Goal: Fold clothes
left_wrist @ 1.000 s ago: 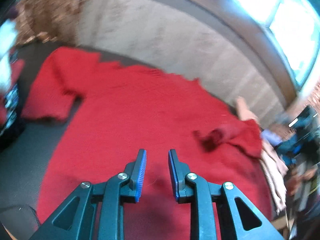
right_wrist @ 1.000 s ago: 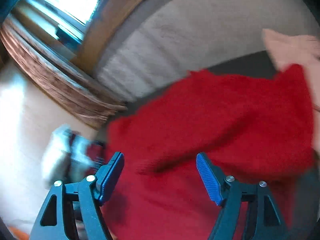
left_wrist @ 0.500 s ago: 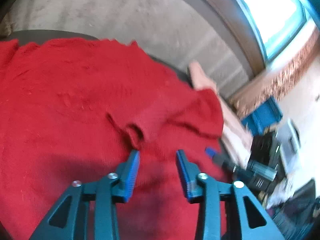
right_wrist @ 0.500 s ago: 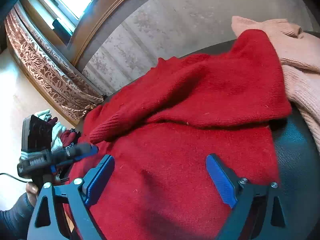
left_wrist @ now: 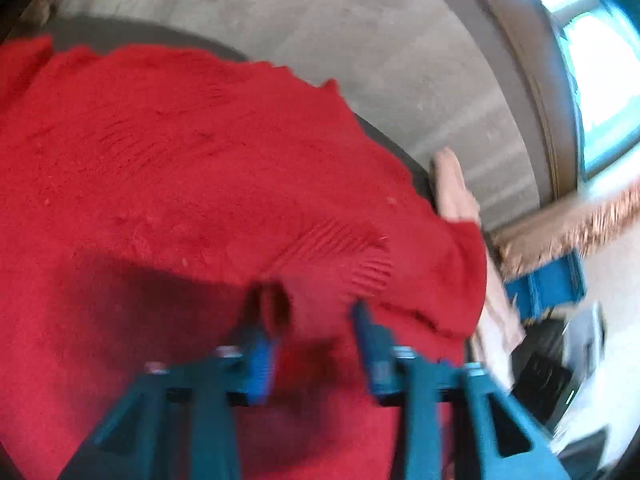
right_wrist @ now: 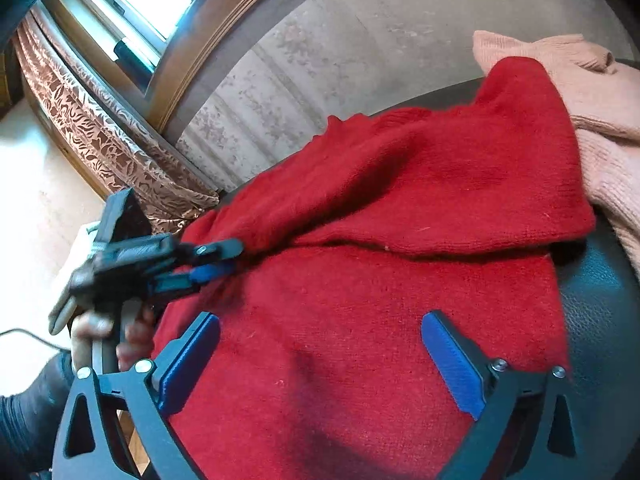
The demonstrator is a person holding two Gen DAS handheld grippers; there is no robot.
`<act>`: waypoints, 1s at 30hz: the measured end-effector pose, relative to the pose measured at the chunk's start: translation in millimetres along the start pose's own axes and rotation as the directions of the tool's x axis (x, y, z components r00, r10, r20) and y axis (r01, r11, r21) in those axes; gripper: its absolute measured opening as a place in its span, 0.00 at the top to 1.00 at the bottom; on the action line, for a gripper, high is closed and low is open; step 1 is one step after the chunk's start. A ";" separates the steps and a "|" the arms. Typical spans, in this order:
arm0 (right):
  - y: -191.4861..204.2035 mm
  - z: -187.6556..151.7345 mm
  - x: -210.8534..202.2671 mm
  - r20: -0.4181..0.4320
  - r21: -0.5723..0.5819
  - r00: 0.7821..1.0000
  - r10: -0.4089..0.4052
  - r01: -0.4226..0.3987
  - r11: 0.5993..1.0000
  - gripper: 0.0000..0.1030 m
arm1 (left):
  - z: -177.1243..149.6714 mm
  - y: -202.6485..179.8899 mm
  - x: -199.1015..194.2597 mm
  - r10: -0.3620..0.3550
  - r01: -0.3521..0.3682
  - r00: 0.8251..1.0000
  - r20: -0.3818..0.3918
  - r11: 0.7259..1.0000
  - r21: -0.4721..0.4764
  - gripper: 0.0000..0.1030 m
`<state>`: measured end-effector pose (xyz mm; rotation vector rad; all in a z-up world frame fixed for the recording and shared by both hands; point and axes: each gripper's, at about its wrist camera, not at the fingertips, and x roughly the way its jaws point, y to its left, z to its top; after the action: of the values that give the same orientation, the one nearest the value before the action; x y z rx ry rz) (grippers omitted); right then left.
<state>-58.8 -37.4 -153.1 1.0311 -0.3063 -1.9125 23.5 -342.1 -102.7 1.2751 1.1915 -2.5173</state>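
A red knitted sweater (left_wrist: pixel 180 160) (right_wrist: pixel 400 300) lies spread on a dark padded surface (right_wrist: pixel 600 300). One sleeve (right_wrist: pixel 440 184) is folded across its body. My left gripper (left_wrist: pixel 314 320) (right_wrist: pixel 224 260) is at the end of that sleeve, its jaws closing with the ribbed cuff (left_wrist: pixel 320 280) between them. In the right wrist view its fingers look pinched on the cuff. The left wrist view is blurred by motion. My right gripper (right_wrist: pixel 320 344) hovers just above the sweater's body. Its jaws are opening wide and nothing sits between them.
A pale pink knit garment (right_wrist: pixel 600 100) (left_wrist: pixel 452 184) lies beside the sweater, partly under its shoulder. A grey patterned wall (right_wrist: pixel 320 80) and a brown curtain (right_wrist: pixel 100 120) stand behind. A blue crate (left_wrist: pixel 548 284) and dark items stand off the surface. A hand (right_wrist: pixel 92 328) holds the left gripper.
My left gripper swept right across the sweater to the sleeve cuff and took it between its fingers. My right gripper opened wider and sank slightly toward the sweater.
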 end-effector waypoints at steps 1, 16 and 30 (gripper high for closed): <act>-0.2 0.2 -0.2 0.001 0.000 1.000 0.002 -0.002 1.000 0.01 | 9.1 -1.0 -5.3 -0.021 0.021 0.999 0.028 1.000 -0.012 0.97; -1.6 0.4 -0.2 0.005 0.000 1.000 0.012 -0.012 1.000 0.00 | -7.6 70.3 -75.8 -0.099 0.119 0.988 0.119 0.978 -0.174 0.80; -0.5 1.4 -1.1 0.008 0.002 1.000 0.017 -0.017 1.000 0.00 | 14.5 56.6 4.2 -0.056 0.049 0.997 -0.056 0.992 -0.119 0.60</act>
<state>-60.0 -36.5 -151.9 1.0192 -0.3206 -1.9022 33.3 -390.1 -134.9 1.3149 1.3820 -2.4191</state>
